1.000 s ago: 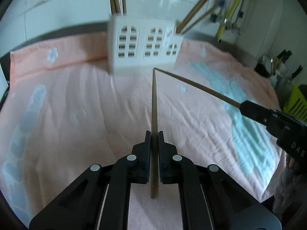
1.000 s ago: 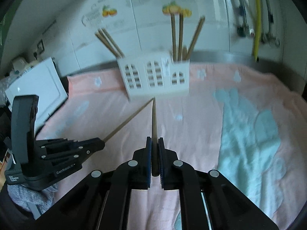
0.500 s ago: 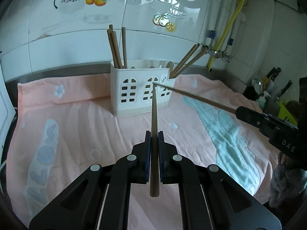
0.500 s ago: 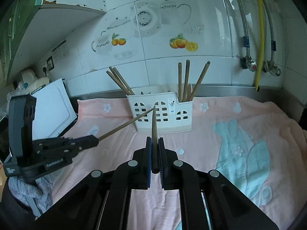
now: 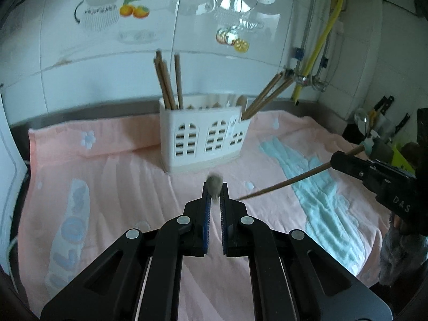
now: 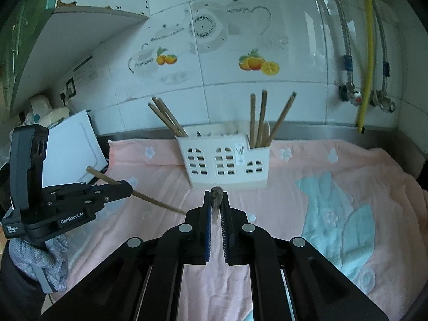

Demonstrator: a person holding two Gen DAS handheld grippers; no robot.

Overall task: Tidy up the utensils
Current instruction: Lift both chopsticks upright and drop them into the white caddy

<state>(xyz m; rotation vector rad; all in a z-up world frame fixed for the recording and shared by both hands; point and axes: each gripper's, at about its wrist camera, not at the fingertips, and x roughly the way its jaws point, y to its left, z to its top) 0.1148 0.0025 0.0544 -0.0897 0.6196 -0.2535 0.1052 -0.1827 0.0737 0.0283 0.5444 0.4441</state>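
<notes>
Wooden and slim, a chopstick (image 5: 214,184) sits clamped between the pads of my left gripper (image 5: 214,195); from that wrist I see only its blurred butt end at the fingertips, since it points straight along the fingers. My right gripper (image 6: 216,200) is likewise pinched tight on a second chopstick (image 6: 216,196), seen end-on too. In the left view the right gripper's stick (image 5: 283,184) slants in from 3 o'clock, its tip ending just beside my left fingertips. In the right view the left gripper's stick (image 6: 157,202) comes from 9 o'clock toward my right fingertips. The white utensil holder (image 6: 227,164) stands at 12 o'clock beyond both grippers on the pink towel (image 6: 307,165), apart from both held sticks. More chopsticks (image 6: 262,117) lean in its end compartments, left and right
</notes>
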